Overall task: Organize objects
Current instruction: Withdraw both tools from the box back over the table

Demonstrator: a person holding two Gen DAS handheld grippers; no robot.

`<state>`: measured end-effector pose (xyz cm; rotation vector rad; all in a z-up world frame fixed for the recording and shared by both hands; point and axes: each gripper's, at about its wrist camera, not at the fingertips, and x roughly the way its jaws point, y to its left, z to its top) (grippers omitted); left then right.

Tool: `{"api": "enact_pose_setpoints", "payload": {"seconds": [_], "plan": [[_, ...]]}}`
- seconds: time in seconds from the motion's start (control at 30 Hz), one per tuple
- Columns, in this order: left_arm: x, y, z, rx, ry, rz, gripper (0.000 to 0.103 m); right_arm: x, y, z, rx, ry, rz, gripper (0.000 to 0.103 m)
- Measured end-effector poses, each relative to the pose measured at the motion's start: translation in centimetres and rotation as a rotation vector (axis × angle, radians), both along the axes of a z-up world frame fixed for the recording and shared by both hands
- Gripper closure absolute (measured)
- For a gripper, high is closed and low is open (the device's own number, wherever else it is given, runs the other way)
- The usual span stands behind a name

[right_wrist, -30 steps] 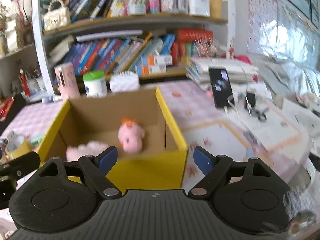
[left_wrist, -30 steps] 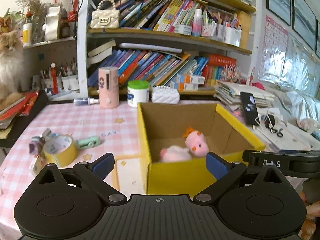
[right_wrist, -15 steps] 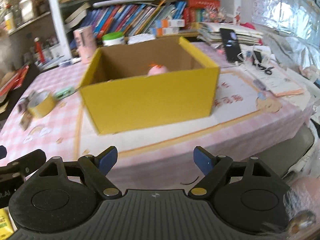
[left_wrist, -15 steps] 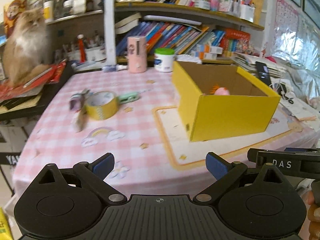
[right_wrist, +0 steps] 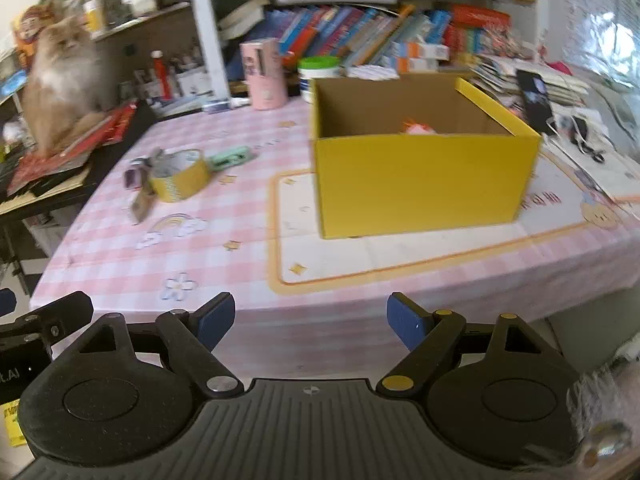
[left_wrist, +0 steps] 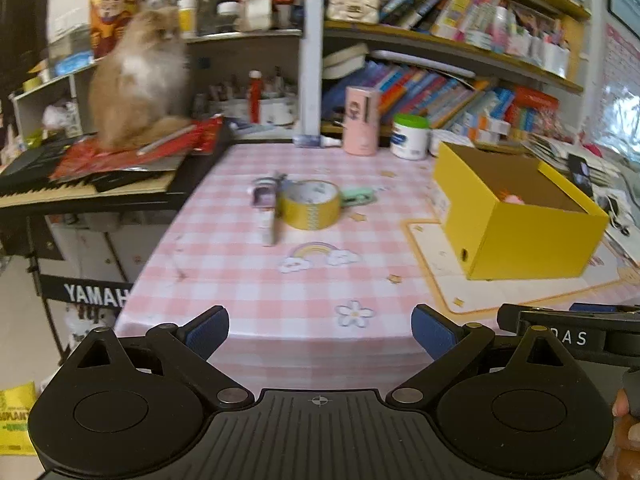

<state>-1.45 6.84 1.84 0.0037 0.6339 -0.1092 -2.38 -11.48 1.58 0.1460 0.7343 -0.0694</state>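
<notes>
A yellow cardboard box [left_wrist: 520,236] [right_wrist: 424,184] stands open on the pink checked table [left_wrist: 248,280] with a pink plush toy [right_wrist: 418,128] [left_wrist: 512,199] inside. A yellow tape roll [left_wrist: 310,204] [right_wrist: 178,176], a green item [left_wrist: 360,196] [right_wrist: 232,159] and small purple and brown items [left_wrist: 266,208] lie to its left. My left gripper [left_wrist: 320,330] is open and empty, held off the table's near edge. My right gripper [right_wrist: 310,320] is open and empty, also off the near edge, in front of the box.
A cat [left_wrist: 136,76] sits on a keyboard stack at the left. A pink cylinder [left_wrist: 362,120] and a green-lidded white jar [left_wrist: 410,136] stand at the back. Bookshelves [left_wrist: 440,40] rise behind. A phone [right_wrist: 534,94] and papers lie right of the box.
Both grippers have pulled back from above the box to off the table's near edge. The left one has swung left, toward the tape. Both stay open and empty.
</notes>
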Motion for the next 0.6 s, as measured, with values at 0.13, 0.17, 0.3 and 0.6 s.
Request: {"api": "enact_pose_setpoints", "payload": {"seconds": [0.13,0.17,0.3,0.6], "plan": [[-0.3,1.3,0.4,-0.017,-0.025,0.027,0.004,0.2,1.5,0.6,-0.013,-0.014,0.035,0.021],[-0.3,1.5,0.5,-0.02,-0.031,0.031,0.004,0.3,1.9,0.8,-0.017,-0.019,0.042,0.021],[-0.3,2.1,0.8,-0.031,-0.048,0.038,0.004,0.3,3.0,1.5,-0.037,-0.051,0.073,0.021],[0.2,2.5,0.9,-0.034,-0.065,0.012,0.004,0.8,3.7,1.9,-0.049,-0.052,0.065,0.021]]}}
